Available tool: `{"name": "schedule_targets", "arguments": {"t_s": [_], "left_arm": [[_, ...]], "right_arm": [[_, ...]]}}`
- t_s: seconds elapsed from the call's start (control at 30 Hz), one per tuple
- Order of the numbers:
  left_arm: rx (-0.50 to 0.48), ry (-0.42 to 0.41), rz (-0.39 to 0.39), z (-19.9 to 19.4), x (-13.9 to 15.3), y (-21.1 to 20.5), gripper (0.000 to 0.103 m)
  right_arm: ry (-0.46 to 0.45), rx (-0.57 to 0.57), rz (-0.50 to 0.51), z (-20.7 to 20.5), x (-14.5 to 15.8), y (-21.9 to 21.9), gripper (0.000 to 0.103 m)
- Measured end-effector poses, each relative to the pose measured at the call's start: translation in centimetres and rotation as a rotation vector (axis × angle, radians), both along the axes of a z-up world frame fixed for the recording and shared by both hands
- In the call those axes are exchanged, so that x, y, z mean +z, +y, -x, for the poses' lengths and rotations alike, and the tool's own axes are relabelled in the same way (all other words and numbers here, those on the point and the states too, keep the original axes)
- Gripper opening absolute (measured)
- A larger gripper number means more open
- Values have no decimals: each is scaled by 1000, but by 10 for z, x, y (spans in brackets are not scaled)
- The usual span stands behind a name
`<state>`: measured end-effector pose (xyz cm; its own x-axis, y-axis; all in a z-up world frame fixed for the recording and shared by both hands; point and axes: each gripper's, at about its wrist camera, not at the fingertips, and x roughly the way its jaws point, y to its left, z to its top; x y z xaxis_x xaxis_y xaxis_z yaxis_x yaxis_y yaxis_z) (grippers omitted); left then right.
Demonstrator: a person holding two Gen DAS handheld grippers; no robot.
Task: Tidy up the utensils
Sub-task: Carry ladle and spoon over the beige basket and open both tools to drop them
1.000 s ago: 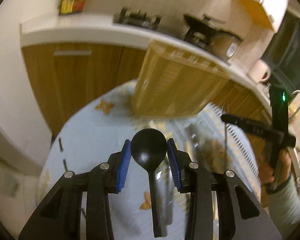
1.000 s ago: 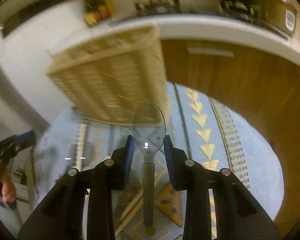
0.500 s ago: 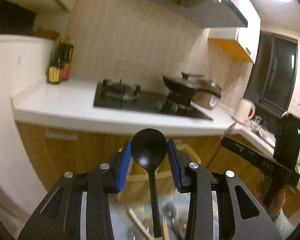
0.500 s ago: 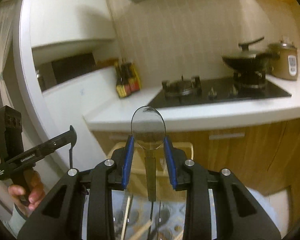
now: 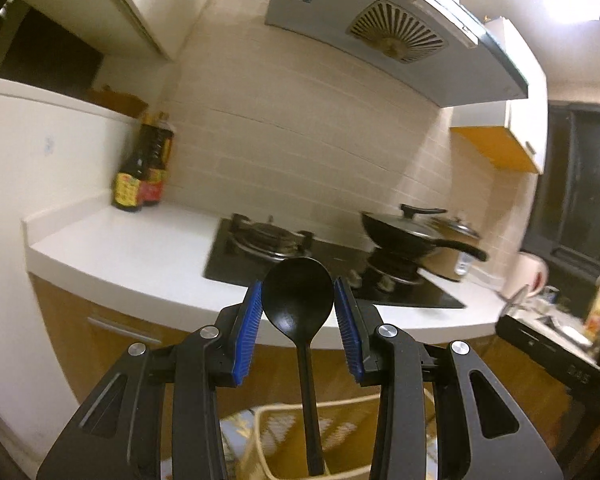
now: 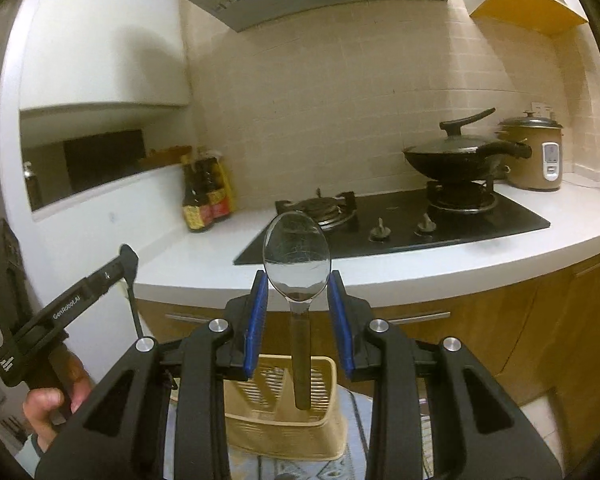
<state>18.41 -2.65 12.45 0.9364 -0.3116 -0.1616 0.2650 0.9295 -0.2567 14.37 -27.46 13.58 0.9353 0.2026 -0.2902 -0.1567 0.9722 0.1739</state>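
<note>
Now left wrist: left tool (image 5: 298, 322) pinching black spoon (image 5: 298, 300), bowl up, handle hanging toward basket (image 5: 340, 436) below | right wrist: right tool (image 6: 296, 312) pinching clear spoon (image 6: 296, 252) upright, basket (image 6: 280, 412) directly beneath.

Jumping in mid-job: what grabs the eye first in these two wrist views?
Each gripper clamps a spoon by its bowl, handle hanging down: a black spoon in the left gripper, a clear spoon in the right gripper. A cream slatted basket sits below; behind, a covered wok on the stove.
</note>
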Motion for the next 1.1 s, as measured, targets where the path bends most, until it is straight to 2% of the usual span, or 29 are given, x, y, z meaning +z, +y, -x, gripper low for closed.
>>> {"name": "schedule_targets", "arguments": {"t_s": [0.1,0.4,0.67,0.77,0.83,0.9,1.0,1.1], "left_arm": [[46,-12,-21,-6,-10,-5,35],[91,-15,-58,-10,-37,-11,35],[51,20,-97,-4,-54,-12,36],[21,44,-86,0,-56,-7,42],[-21,73,-70,4,-57,-2,49],[-37,91,-51,11,-57,3,49],[-85,145,-2,21,-57,17,49],[-110,208,19,32,-58,30,49]], "right_arm": [[19,-12,8,-11,-13,1,28],[66,0,31,-20,-44,7,28],[90,1,30,-11,-54,7,28],[105,11,32,-6,-56,8,28],[125,21,30,-2,-57,9,32],[139,46,17,2,-57,9,56],[134,49,22,15,-56,9,56],[176,33,24,24,-56,9,56]]}}
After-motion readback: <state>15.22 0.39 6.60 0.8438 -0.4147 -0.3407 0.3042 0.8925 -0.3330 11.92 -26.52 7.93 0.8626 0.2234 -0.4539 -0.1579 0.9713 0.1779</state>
